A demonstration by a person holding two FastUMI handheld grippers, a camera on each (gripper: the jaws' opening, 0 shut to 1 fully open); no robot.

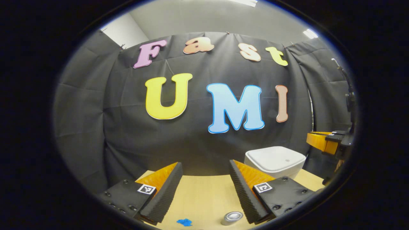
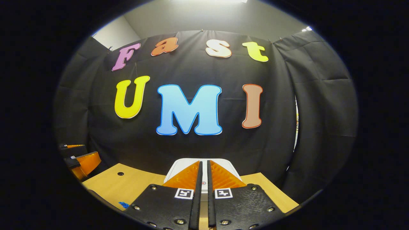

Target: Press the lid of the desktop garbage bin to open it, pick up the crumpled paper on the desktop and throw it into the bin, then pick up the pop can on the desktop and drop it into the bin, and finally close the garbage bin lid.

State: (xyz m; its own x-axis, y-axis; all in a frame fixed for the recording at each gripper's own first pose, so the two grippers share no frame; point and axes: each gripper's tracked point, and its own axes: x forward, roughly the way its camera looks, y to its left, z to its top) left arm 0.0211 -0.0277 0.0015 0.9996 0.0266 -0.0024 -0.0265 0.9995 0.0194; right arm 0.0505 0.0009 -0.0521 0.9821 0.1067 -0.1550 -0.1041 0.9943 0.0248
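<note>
Left gripper (image 1: 206, 187): jaws wide apart, empty. Right gripper (image 2: 204, 179): jaws nearly closed, empty, masking most of the lidded garbage bin (image 2: 182, 166). Pop can (image 1: 232, 218) and crumpled paper (image 1: 184, 222) cut off at the table (image 1: 204, 198) edge.

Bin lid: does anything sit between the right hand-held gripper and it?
Nothing visible does. The right hand-held gripper, fingers nearly together, points straight at the white bin lid, which is closed.
</note>
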